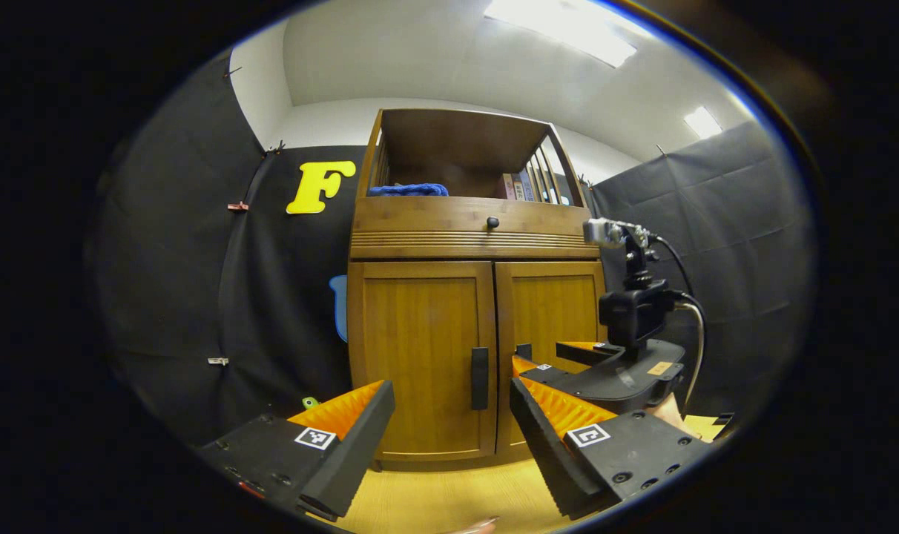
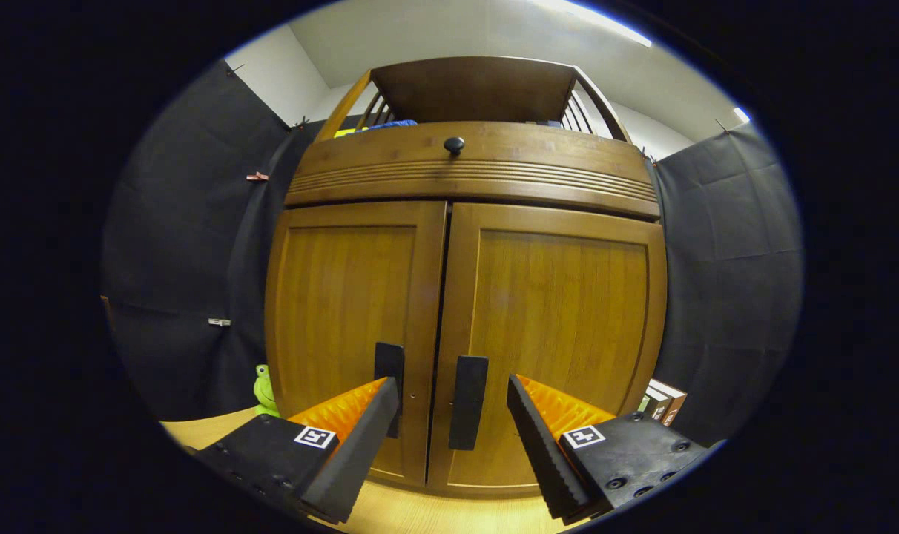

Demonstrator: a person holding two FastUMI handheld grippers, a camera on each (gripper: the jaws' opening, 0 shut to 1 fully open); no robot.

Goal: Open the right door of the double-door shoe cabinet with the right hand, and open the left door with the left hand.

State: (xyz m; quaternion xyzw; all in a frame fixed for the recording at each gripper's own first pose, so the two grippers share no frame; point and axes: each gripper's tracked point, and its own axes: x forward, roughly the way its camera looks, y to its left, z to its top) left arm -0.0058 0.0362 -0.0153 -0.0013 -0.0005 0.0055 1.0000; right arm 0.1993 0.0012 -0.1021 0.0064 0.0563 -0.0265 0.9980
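Both doors of the tall brown wooden double-door shoe cabinet [image 2: 464, 311] were closed, meeting at a thin vertical seam. The cabinet stood on a pale wood-grain floor [image 1: 449, 497] against the black cloth wall.

Right gripper view: the right gripper [image 2: 453, 415] sat close in front of the cabinet, jaws spread wide and holding nothing. The right door [image 2: 561, 334] carried a dark vertical bar handle [image 2: 468, 400], which appeared in the gap between the fingers — contact could not be judged. The left door [image 2: 346, 319] had a matching dark handle [image 2: 389, 367], just beside the left-hand finger. A small green frog toy [image 2: 264, 389] sat on the floor at the cabinet's left corner; a few upright books [image 2: 664, 400] stood at its right side.

Left gripper view: the left gripper [image 1: 453, 415] hung farther back, jaws also wide apart and empty — well clear of the cabinet. The left door's handle showed between its fingers in the distance. The right gripper was seen at the right, near the right door.

Above the doors: a drawer with a round black knob [image 2: 454, 144], and an open shelf holding a folded blue cloth [image 1: 409, 190].
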